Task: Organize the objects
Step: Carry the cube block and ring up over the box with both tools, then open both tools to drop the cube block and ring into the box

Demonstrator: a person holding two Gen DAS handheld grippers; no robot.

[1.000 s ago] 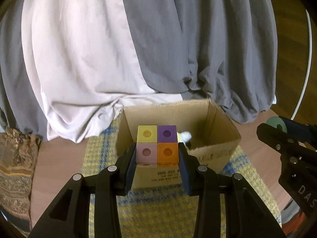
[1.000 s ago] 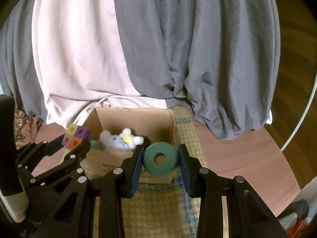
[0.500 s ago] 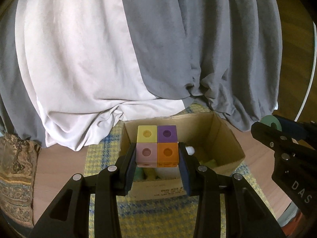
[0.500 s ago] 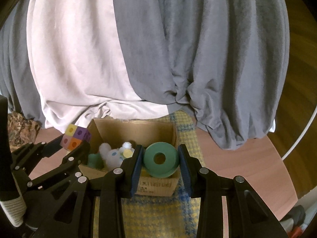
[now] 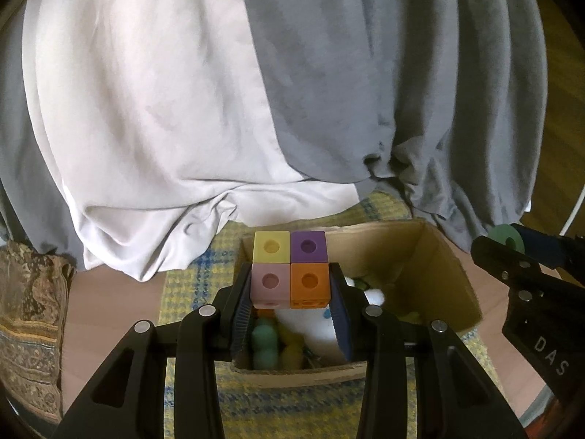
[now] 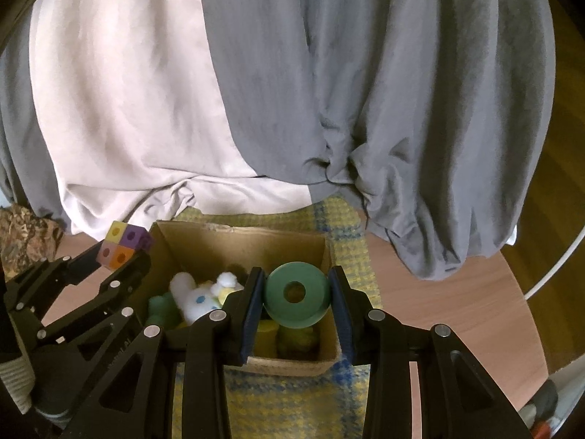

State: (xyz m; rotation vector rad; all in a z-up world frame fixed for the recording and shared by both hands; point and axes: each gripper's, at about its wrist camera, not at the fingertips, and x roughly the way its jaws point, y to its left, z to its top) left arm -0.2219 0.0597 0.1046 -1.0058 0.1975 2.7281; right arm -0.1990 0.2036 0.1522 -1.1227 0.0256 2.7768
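My left gripper [image 5: 290,289] is shut on a block of yellow, purple, pink and orange cubes [image 5: 289,269] and holds it above the left part of an open cardboard box [image 5: 449,274]. My right gripper [image 6: 297,298] is shut on a green ring [image 6: 297,294] and holds it above the right part of the same box [image 6: 241,245]. The box holds a white plush toy [image 6: 195,298], green and yellow pieces. The cube block also shows in the right wrist view [image 6: 122,245], and the ring in the left wrist view [image 5: 506,239].
The box stands on a yellow and blue checked mat [image 6: 343,223] on a wooden table [image 6: 449,292]. Grey and white draped cloth [image 5: 182,109] hangs right behind the box. A patterned cushion [image 5: 29,311] lies at the left.
Both grippers have risen and moved forward over the box, so I now look down into it. Both still hold their objects.
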